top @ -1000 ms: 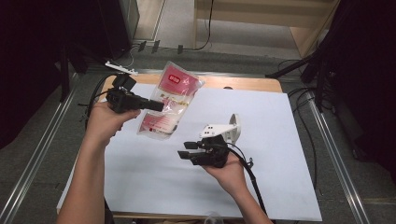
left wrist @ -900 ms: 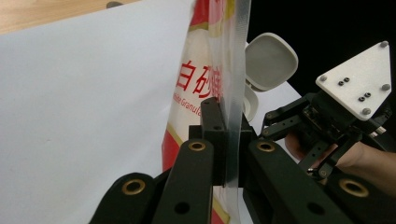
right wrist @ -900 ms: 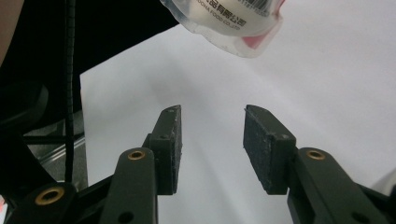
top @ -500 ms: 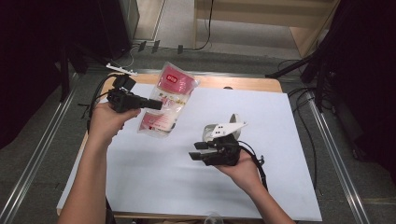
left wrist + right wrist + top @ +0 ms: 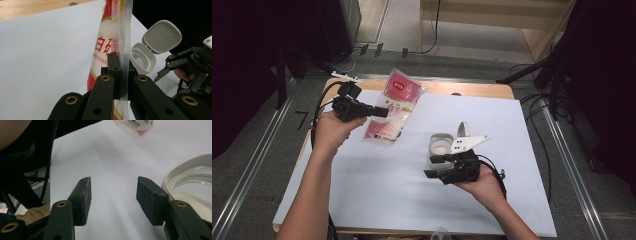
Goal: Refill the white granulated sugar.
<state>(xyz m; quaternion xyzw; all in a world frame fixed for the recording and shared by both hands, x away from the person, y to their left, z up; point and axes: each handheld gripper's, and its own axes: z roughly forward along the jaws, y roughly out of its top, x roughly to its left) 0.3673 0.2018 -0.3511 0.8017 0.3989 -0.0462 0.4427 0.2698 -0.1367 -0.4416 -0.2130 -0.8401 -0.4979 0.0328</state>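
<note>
A red-and-white pouch [image 5: 393, 107] of white granules hangs tilted over the white sheet, and my left gripper [image 5: 382, 112] is shut on its clear sealed edge. In the left gripper view the pads clamp that edge [image 5: 121, 62] of the pouch [image 5: 110, 37]. A small grey tub [image 5: 441, 146] with its flip lid [image 5: 463, 129] raised stands mid-table and holds white granules. My right gripper [image 5: 430, 167] lies just in front of the tub, pointing left. Its jaws have just been opening, with nothing between them [image 5: 112, 187]. The tub's rim [image 5: 175, 177] is right beside its right finger.
A white sheet [image 5: 377, 200] covers most of the wooden table [image 5: 482, 90]. Cables trail off the table's left edge and across the floor behind it. Metal rails run along both sides.
My right hand has shifted to the right beside the tub and its jaws stand wider. The left hand has sunk slightly with the pouch.
</note>
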